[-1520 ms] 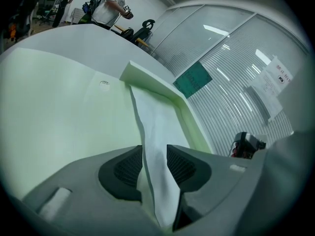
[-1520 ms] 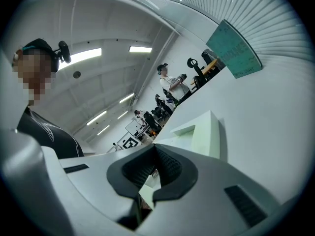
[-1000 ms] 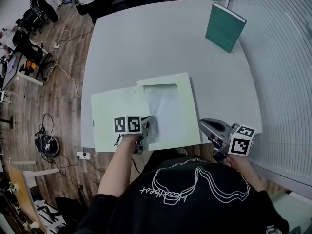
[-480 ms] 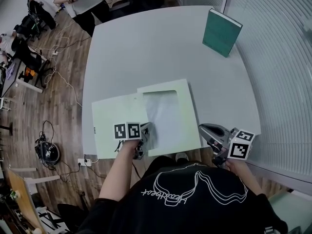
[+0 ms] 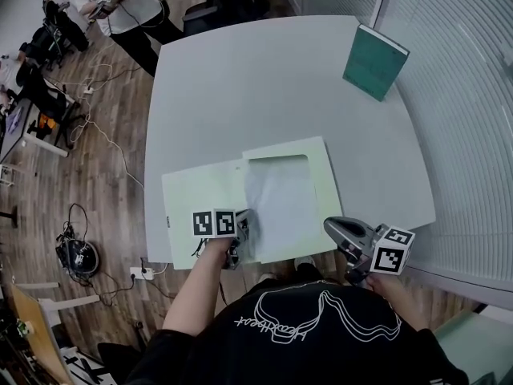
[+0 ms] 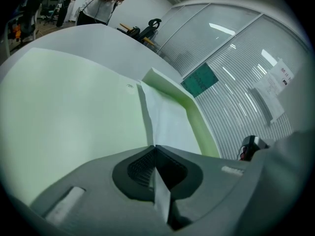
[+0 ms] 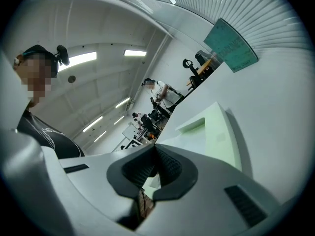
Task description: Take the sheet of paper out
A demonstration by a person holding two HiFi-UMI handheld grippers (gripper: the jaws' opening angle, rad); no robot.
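A pale green card folder (image 5: 200,207) lies open at the near edge of the white counter (image 5: 256,87). The white sheet of paper (image 5: 280,203) sits in the folder's right half, showing through the window cut in that half. The sheet's near edge runs into the left gripper (image 5: 239,237), whose jaws are clamped on the thin sheet. The right gripper (image 5: 343,233) hangs just beside the folder's near right corner, jaws together and empty. A dark green hardback book (image 5: 375,61) stands well beyond the folder, far right.
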